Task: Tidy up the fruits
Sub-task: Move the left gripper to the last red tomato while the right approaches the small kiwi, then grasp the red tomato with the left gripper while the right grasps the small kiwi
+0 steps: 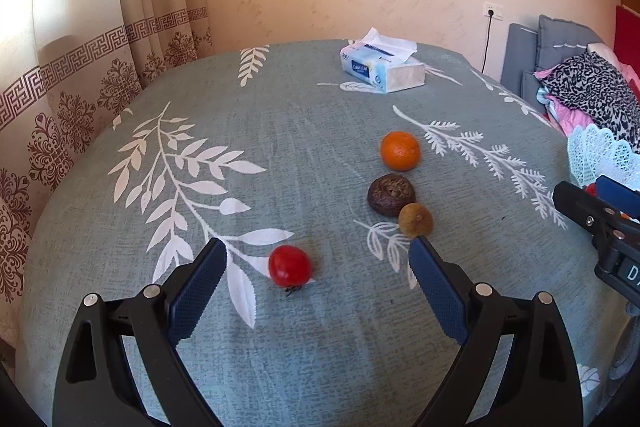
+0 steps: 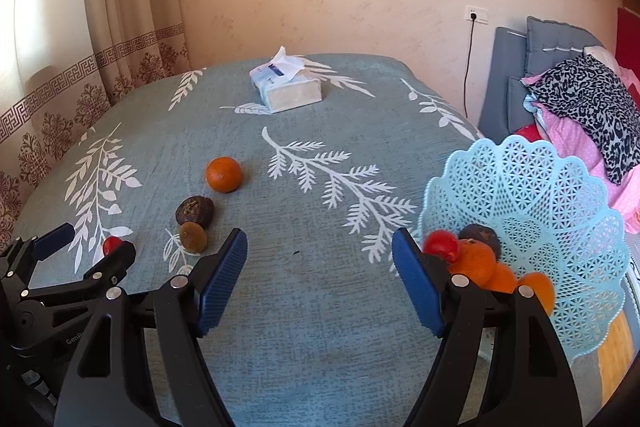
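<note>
A red tomato lies on the green tablecloth just ahead of my open, empty left gripper. Beyond it lie a small brown fruit, a dark brown fruit and an orange in a row. In the right wrist view the same orange, dark fruit, small brown fruit and tomato show at the left. My right gripper is open and empty beside a light blue lattice basket holding a tomato, oranges and a dark fruit.
A tissue box sits at the table's far side. A curtain hangs at the left. A grey sofa with clothes stands at the right. The basket's rim shows at the left wrist view's right edge.
</note>
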Demonstrator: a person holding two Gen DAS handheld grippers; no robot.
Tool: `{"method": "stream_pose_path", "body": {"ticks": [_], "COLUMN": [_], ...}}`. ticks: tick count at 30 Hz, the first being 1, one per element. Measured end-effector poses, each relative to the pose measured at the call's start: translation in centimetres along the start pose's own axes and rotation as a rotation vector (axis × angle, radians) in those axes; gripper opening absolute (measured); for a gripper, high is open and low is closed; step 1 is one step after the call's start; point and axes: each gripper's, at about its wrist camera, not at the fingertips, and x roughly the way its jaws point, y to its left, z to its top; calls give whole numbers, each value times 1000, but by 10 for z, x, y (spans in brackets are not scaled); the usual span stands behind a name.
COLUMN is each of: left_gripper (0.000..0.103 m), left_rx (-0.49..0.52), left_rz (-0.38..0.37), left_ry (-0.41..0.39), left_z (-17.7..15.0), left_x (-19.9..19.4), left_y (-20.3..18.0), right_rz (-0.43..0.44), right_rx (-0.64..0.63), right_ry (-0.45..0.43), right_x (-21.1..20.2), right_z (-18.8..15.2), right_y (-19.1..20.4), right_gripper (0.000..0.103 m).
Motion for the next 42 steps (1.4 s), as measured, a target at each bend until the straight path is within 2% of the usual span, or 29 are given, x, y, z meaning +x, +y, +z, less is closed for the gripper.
{"method": "stream_pose_path", "body": {"ticks": [6,13,19,21,24,31,38,42], "left_gripper": [92,91,77,76,67,28,27,27], "left_rx": [-18,-115,-144,-134,-108,-96,-113,-124], "left_rz": [24,-12,-61,-75,-95,-142,-121,-91], "left_ry": [27,82,134,135,131,148,116,91], "left_z": [-7,-10,-10,-9,-7,-5,-6,-6], "left_x": [6,14,27,29,32,40,34,28], "left_y": [21,53,58,54,46,40,44,48], "right_rz": [19,41,59,61,76,131,168,179], "right_rx": [-25,-56,-67,-68,-64,-52,-106,-125], "right_ry": [21,44,59,64,78,115,143,165], "right_x": [6,13,19,21,24,33,45,54], "right_z": [-2,-6,-8,-9,-9,-9,-7,-6], "right_y": [12,26,33,33,33,36,54,65], "right_gripper": [76,76,76,76,76,76,76,71]}}
